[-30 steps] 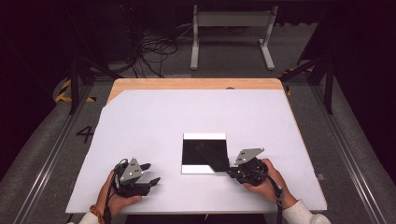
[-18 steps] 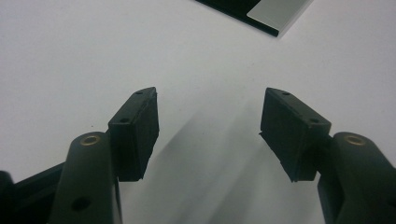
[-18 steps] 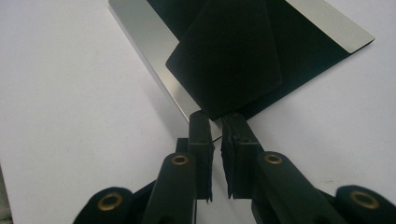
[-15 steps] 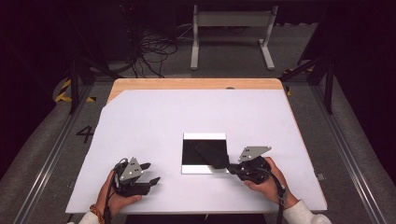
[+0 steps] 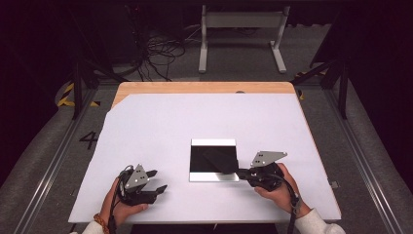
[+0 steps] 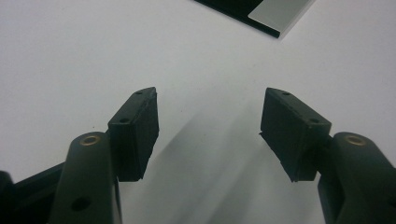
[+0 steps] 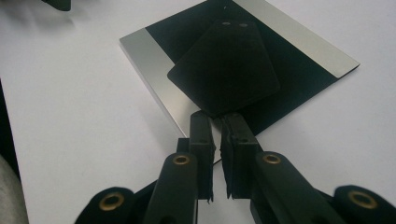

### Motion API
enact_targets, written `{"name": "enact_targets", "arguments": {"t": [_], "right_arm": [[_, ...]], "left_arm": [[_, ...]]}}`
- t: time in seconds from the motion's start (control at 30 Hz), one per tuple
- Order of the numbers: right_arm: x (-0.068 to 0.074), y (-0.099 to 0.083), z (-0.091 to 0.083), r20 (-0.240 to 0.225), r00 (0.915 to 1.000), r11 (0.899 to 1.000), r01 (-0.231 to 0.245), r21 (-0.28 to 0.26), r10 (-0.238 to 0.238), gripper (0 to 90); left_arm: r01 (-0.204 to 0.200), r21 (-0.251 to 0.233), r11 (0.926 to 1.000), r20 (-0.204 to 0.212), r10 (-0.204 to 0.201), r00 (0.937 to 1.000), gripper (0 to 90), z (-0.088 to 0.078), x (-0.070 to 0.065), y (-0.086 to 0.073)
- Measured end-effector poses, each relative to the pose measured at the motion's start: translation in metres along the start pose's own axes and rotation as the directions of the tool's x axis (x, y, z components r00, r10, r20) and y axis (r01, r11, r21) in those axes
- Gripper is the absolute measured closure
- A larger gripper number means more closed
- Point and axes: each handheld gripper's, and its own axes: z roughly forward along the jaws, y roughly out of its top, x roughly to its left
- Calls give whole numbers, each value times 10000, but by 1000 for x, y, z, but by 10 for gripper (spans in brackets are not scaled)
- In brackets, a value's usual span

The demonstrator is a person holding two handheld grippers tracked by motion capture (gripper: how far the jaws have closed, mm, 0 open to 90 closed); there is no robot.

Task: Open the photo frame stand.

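Black and thin, a small flat card with rounded corners and two tiny holes near its far end lies tilted over a black square plate that has a silver band along its far and near sides. That plate rests flat on the white sheet covering the bench, a little right of the middle and toward the near edge, well clear of every corner. The right gripper comes in low from the plate's near right corner; in the right gripper view its jaws have just been closing and now stand nearly together, pinching the card's near corner, with the card's edge caught between the pads. The card's gripped corner sits at the plate's near silver band, while the rest stretches over the black middle. Whether the far end of the card rests on the plate or is lifted off it cannot be told. The left gripper sits near the bench's near left corner, well apart from the plate, held in the person's left hand. Its fingers are spread wide with only bare white sheet between them, and one corner of the plate shows beyond them at the top.
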Motion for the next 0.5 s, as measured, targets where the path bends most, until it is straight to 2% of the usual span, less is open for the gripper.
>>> {"name": "enact_targets", "arguments": {"t": [0.5], "right_arm": [[2,3,-4,92,9999,9979,71,-636,-66,831]], "left_arm": [[-34,30,10000,-22,34,10000,372,0,1,0]]}}
